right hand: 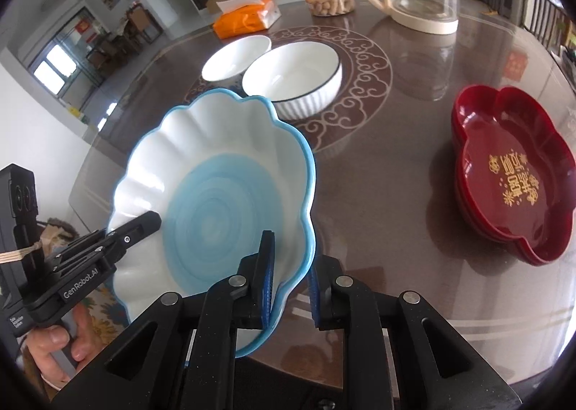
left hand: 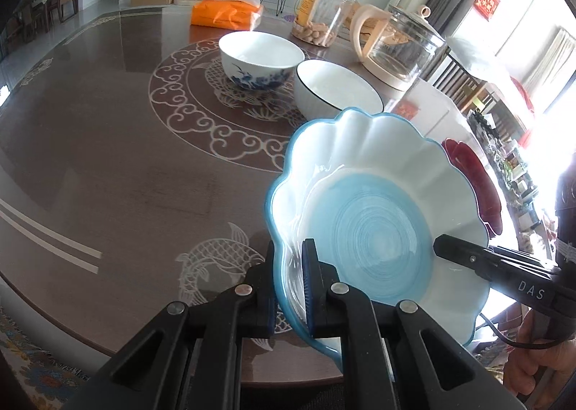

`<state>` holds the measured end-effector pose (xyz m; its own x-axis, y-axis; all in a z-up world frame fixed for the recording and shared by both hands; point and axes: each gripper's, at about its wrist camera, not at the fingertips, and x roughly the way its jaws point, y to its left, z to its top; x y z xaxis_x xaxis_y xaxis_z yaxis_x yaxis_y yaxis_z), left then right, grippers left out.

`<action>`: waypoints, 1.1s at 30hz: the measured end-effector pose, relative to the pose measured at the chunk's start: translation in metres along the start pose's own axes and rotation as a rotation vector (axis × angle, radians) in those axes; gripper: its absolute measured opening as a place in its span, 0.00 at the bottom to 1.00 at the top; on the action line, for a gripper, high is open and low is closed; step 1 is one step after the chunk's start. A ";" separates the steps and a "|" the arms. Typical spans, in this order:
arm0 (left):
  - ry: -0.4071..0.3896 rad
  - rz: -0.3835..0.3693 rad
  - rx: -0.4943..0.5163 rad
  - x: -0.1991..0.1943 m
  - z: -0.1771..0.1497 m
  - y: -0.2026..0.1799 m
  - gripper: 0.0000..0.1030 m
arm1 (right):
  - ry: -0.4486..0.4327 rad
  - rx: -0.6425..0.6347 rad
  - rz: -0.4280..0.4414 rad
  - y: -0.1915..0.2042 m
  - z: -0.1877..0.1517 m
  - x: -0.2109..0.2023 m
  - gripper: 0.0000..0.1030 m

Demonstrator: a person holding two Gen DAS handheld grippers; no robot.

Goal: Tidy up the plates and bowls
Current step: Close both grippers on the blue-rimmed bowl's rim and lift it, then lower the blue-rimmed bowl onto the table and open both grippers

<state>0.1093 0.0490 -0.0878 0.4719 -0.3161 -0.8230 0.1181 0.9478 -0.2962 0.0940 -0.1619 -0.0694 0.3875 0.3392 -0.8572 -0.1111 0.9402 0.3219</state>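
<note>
Plate (left hand: 378, 230) rim clamped on opposite sides between both grippers' jaws.

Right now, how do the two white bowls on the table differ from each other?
The painted bowl carries a blue flower pattern on a smooth outer wall; the ribbed bowl has a plain white wall with vertical ribs. The ribbed bowl has a thin dark line on its rim; the painted bowl's rim is plain white. The ribbed bowl stands nearer the lifted blue plate. Both stand upright, empty, white inside, side by side.
</note>
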 end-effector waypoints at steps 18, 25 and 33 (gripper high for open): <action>0.043 0.034 0.054 0.039 -0.012 -0.023 0.15 | -0.015 0.059 -0.054 -0.049 -0.021 0.023 0.21; -0.056 0.110 -0.096 0.005 -0.019 0.010 0.78 | -0.157 0.052 -0.094 -0.049 -0.027 -0.022 0.61; -0.147 0.211 -0.031 -0.038 -0.029 0.013 0.81 | -0.229 0.052 -0.199 -0.053 -0.039 -0.057 0.67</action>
<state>0.0676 0.0721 -0.0738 0.6058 -0.1001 -0.7893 -0.0217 0.9896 -0.1422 0.0419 -0.2301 -0.0532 0.5935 0.1275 -0.7947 0.0324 0.9828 0.1818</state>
